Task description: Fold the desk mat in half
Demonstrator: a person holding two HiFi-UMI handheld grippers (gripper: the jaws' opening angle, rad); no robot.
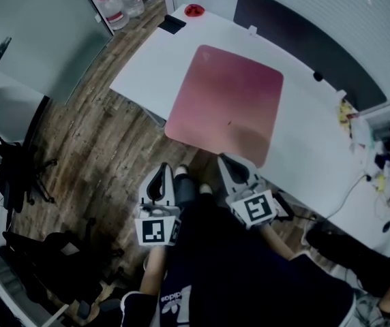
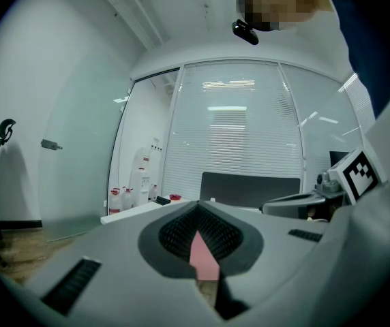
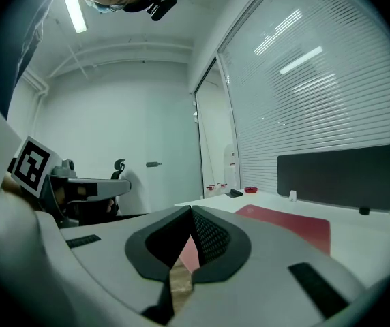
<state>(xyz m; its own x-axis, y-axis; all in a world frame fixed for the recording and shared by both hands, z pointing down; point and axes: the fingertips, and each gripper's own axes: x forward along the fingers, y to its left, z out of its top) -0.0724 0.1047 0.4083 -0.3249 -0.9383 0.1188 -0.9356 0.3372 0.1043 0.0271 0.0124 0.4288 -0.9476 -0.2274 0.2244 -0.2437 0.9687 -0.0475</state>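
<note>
My left gripper (image 1: 161,172) and right gripper (image 1: 230,162), closed and empty, face the unfolded pink rectangular desk mat (image 1: 226,104); next: open, pinch near edge.

Rose-pink on white, above brown wood grain
Shows a rose-pink desk mat (image 1: 226,104), duskier toward its near edge, against a plain white desk (image 1: 304,162); a streaked brown wood-grain floor (image 1: 106,148); a pale grey left gripper (image 1: 161,174) and right gripper (image 1: 232,163), black-padded, with black-and-white square markers; a small red dish (image 1: 193,10); a black back panel (image 1: 304,36); clear jugs (image 1: 121,2) capped in red
</note>
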